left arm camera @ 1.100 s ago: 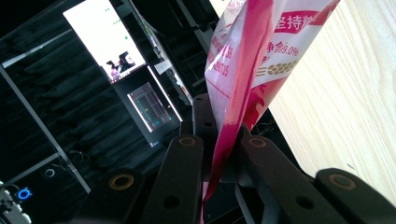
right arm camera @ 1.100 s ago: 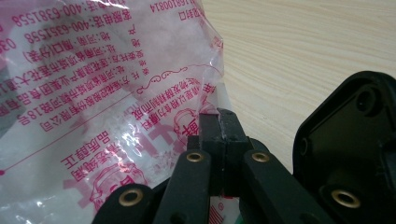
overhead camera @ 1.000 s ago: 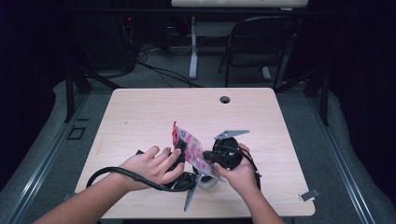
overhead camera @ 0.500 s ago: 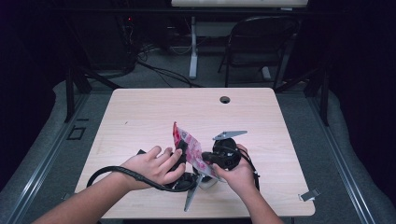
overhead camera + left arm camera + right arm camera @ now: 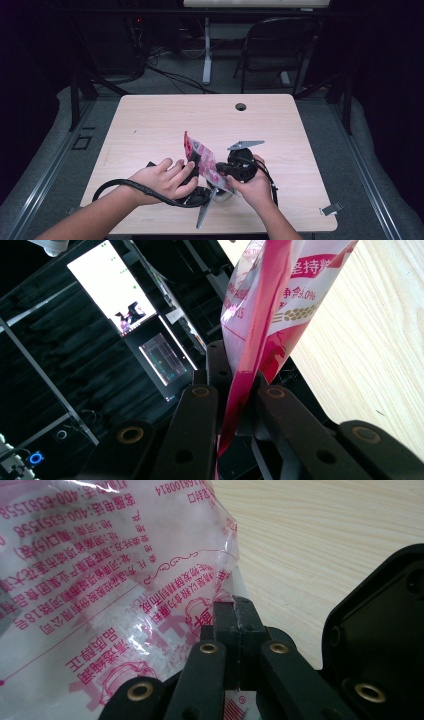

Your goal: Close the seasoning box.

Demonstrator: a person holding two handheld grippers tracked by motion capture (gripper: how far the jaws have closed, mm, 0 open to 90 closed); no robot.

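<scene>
Bag (image 5: 202,160): pink-printed plastic, contents unclear, above counter (image 5: 150,125) near front edge.
Left tool (image 5: 235,385): clenched on bag.
Right tool (image 5: 234,615): clenched on bag's edge.

One desk (image 5: 150,125) carries one pink bag (image 5: 202,160), two hand-held grippers, left (image 5: 192,167) and right (image 5: 222,170), in two hands, and one chair (image 5: 280,45) stands behind.

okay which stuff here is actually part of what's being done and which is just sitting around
In use:
- pink and clear plastic bag
- left gripper, shut on the bag's edge
- right gripper, shut on the bag

Lying about:
- metal clip at the table's right edge
- chair behind
</scene>
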